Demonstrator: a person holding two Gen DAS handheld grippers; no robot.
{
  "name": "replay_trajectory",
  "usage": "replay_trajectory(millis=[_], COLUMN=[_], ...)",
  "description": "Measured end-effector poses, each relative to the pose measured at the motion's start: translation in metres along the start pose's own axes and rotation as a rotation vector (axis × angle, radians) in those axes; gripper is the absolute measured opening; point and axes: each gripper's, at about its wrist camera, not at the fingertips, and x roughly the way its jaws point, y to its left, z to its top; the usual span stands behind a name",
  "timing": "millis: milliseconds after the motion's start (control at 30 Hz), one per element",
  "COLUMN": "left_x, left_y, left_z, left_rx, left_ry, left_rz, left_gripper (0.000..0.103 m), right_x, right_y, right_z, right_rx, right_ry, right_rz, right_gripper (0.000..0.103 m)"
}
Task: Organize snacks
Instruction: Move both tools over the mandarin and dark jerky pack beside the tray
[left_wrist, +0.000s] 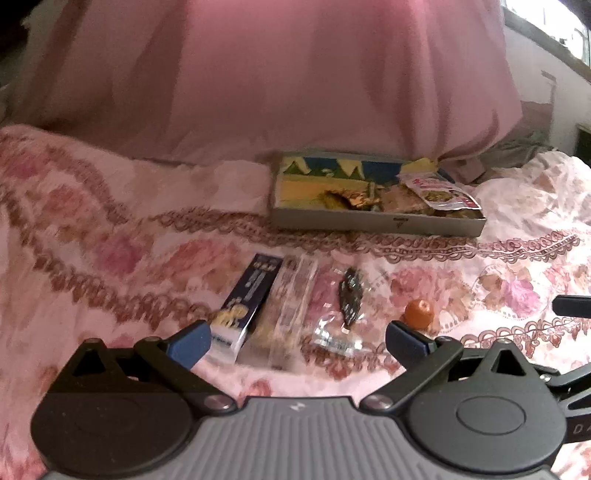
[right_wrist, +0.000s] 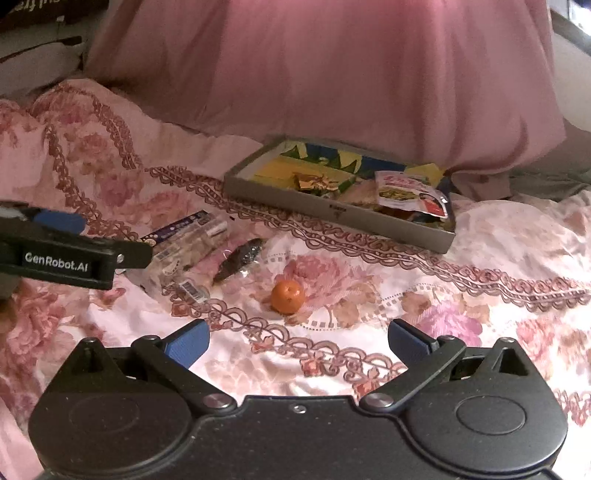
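A shallow grey box (left_wrist: 376, 221) (right_wrist: 332, 212) with a colourful bottom lies on the flowered bedspread and holds a red-and-white snack pouch (left_wrist: 439, 192) (right_wrist: 410, 194) and a gold wrapper (left_wrist: 351, 199) (right_wrist: 314, 181). Nearer lie a dark blue snack box (left_wrist: 247, 299) (right_wrist: 177, 227), a clear packet (left_wrist: 291, 295) (right_wrist: 188, 251), a dark wrapped snack (left_wrist: 351, 299) (right_wrist: 240, 256) and a small orange (left_wrist: 419, 312) (right_wrist: 288, 296). My left gripper (left_wrist: 297, 341) hangs open just short of the blue box and clear packet. My right gripper (right_wrist: 297, 341) is open just short of the orange.
A large pink pillow (left_wrist: 295, 74) (right_wrist: 332, 66) rises behind the grey box. The flowered bedspread (left_wrist: 110, 240) (right_wrist: 480, 314) is wrinkled all around. In the right wrist view the left gripper's body (right_wrist: 55, 254) sticks in from the left edge.
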Motion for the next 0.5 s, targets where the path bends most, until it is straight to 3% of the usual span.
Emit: replay_trajectory(millis=[233, 500], left_x=[0.036, 0.08], left_y=[-0.006, -0.019], left_z=[0.018, 0.03], left_rx=[0.058, 0.044], left_ry=[-0.007, 0.054], left_rz=[-0.127, -0.258], left_gripper=[0.103, 0.103], right_x=[0.025, 0.055], right_y=[-0.011, -0.033], right_z=[0.01, 0.008], right_rx=[-0.133, -0.13], right_ry=[0.014, 0.06], right_rz=[0.047, 0.048], right_gripper=[0.102, 0.102])
